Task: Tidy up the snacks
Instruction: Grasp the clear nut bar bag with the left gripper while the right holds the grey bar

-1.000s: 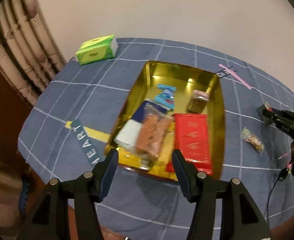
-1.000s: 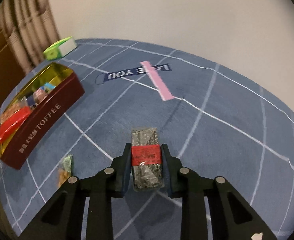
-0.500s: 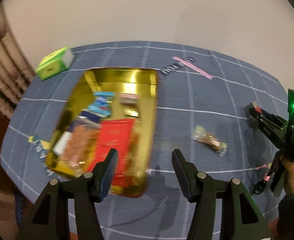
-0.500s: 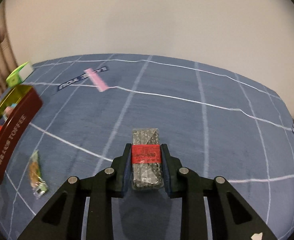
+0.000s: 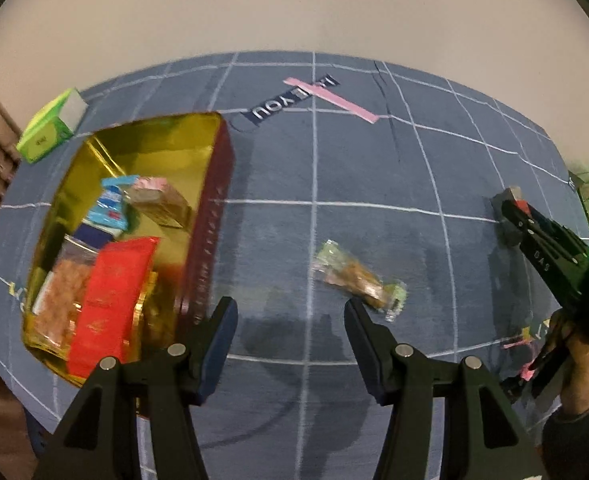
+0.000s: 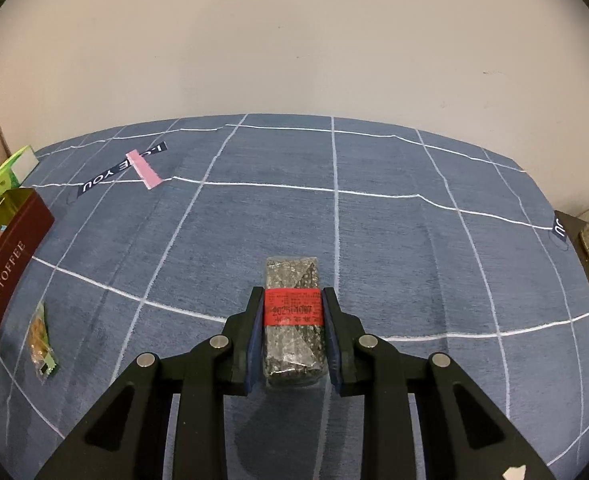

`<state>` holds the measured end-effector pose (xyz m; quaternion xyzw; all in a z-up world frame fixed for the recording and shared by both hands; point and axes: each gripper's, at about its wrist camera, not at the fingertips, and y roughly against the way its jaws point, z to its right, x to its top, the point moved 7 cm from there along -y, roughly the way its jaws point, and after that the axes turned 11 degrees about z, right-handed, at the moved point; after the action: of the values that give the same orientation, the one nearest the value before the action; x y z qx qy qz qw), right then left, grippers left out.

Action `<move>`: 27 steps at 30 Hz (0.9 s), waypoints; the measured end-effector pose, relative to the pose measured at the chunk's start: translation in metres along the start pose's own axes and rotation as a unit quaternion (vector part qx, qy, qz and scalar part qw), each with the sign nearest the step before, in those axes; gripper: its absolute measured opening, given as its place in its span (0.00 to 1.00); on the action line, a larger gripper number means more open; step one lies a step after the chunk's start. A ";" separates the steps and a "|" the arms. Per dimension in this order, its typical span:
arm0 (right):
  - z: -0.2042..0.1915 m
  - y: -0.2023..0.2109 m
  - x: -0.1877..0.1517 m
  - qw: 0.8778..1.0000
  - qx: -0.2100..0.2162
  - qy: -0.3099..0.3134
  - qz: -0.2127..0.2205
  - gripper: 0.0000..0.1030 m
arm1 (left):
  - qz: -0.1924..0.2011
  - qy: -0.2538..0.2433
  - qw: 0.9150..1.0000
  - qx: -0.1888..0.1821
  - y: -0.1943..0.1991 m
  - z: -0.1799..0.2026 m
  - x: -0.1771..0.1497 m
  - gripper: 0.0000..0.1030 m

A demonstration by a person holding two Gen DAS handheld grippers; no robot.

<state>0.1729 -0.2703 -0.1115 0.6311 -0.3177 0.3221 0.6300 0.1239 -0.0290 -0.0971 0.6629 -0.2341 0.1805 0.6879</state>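
Left gripper (image 5: 290, 316) jaws stand part open with nothing between them, pointing steeply down at bare cloth; right gripper (image 6: 292, 334) is clamped on a dark speckled bar (image 6: 293, 320) with a red band, held just above the blue tablecloth (image 6: 374, 232). Left to right from the left wrist view: green tissue box (image 5: 50, 126) at the far edge, then the toffee tin (image 5: 210, 216) with gold lining, already holding the red packet (image 5: 110, 292), a clear bag of orange snacks (image 5: 60, 300), a blue-white wrapper (image 5: 112, 204) and a small pink-topped box (image 5: 156, 200). Next, the loose clear-wrapped snack (image 5: 358, 280) on the cloth, then the right gripper at the far right with the person's hand (image 5: 578, 364) under it. Change over the last second: the left gripper has swung off the tin, which was centred under it and now sits left of it; the loose snack has come in just beyond its right finger (image 5: 364, 320). The right gripper has turned away from the tin, same grip on the bar. My read: the left is lining up on the last loose snack, and the bar still has to go back to the tin.
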 end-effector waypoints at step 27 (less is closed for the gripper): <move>-0.002 -0.013 -0.006 0.999 0.027 -0.020 -0.021 0.24 | -0.087 0.130 0.986 -0.059 -0.035 0.024 0.005 0.55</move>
<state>0.1800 -0.2686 -0.1245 0.6605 -0.3081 0.3051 0.6129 0.1451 -0.0554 -0.1229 0.6097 -0.0938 0.1905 0.7636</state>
